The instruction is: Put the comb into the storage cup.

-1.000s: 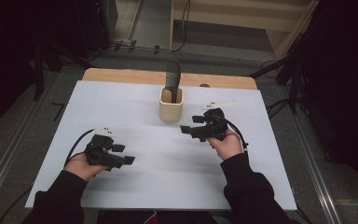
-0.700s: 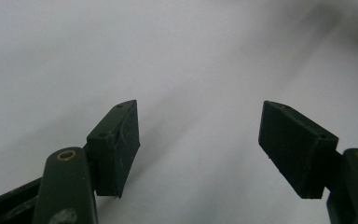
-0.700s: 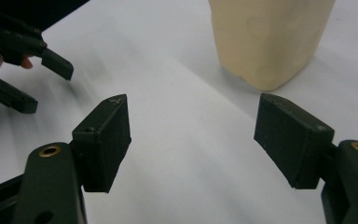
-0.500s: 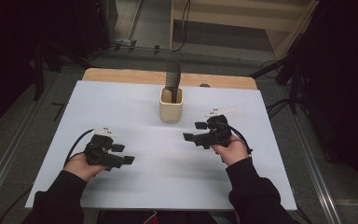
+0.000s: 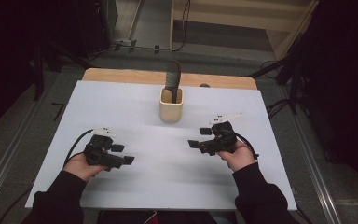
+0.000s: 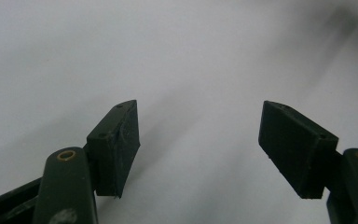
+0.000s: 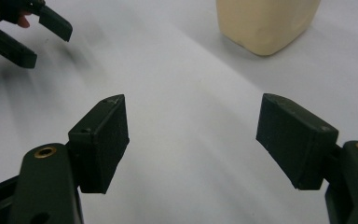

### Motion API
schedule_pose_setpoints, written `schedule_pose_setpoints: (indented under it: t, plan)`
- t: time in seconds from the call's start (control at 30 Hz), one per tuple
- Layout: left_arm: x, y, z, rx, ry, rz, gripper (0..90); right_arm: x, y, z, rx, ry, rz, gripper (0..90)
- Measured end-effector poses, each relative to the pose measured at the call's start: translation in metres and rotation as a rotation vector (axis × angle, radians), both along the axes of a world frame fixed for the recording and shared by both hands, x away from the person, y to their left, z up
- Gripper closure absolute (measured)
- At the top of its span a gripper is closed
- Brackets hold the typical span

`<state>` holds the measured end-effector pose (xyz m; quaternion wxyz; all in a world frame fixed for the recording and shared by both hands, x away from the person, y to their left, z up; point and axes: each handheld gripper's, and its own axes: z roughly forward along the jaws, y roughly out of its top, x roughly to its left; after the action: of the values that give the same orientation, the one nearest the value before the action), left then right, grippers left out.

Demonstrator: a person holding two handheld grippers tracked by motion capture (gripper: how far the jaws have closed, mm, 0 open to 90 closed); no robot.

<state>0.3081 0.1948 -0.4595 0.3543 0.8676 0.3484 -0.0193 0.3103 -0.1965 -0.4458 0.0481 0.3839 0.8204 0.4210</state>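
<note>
1. Both the left gripper (image 5: 127,155) and right gripper (image 5: 196,138) are wide open, holding nothing.
2. The beige holder (image 5: 171,103) stands beyond them, nearer the right one.
3. The dark tool (image 5: 172,77) makes it top-heavy; I reckon a careless nudge tips it.

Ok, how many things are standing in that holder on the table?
1: a dark utensil handle sticks up out of the beige holder at the table's far middle. Shorter items inside could be hidden.

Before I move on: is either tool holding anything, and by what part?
Nothing is held. The left tool and the right tool both stand open over the bare white table, apart from the cup.
</note>
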Motion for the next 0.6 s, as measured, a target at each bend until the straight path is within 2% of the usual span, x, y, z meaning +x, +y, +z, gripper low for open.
schedule_pose_setpoints:
  t: [0.27,0.6]
  plan:
    - [0.000,0.000,0.001,-0.003,-0.004,-0.003,29.6,-0.006,-0.005,-0.005,-0.021,0.009,0.000,23.3]
    - [-0.001,-0.002,0.001,-0.004,-0.007,-0.015,29.6,-0.014,-0.022,-0.009,-0.027,0.024,-0.039,23.2]
